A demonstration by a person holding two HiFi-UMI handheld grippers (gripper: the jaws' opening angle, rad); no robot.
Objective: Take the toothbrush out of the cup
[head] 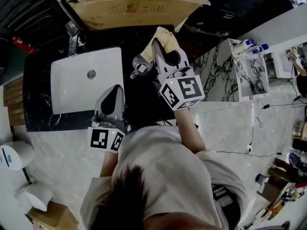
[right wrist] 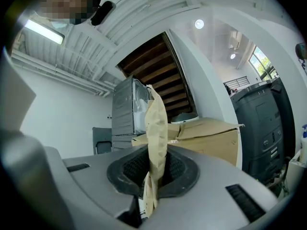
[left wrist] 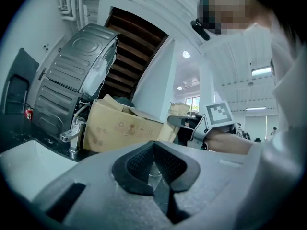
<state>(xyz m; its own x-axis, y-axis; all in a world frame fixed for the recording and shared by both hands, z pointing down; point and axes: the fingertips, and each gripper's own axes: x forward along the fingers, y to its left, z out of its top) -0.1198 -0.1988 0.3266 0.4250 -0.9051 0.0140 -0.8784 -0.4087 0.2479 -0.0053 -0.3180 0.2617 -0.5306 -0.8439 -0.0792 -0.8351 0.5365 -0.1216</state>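
Observation:
My right gripper (head: 160, 46) (right wrist: 153, 169) is shut on the toothbrush (head: 166, 36) (right wrist: 156, 123), a long piece in a tan paper wrapper that stands up out of the jaws. It hangs above the black counter, clear of the cup. The clear cup (head: 140, 67) stands on the counter just left of and below that gripper. My left gripper (head: 111, 96) (left wrist: 154, 169) is held level over the counter's front edge beside the sink, pads together with nothing held. From the left gripper view, the right gripper's marker cube (left wrist: 218, 115) shows at the right.
A white sink (head: 86, 78) with a chrome faucet (head: 73, 32) (left wrist: 71, 139) is set in the black counter (head: 36, 109). A large cardboard box (head: 124, 6) (left wrist: 120, 128) stands behind it. A white shelf with bottles (head: 247, 66) is at the right.

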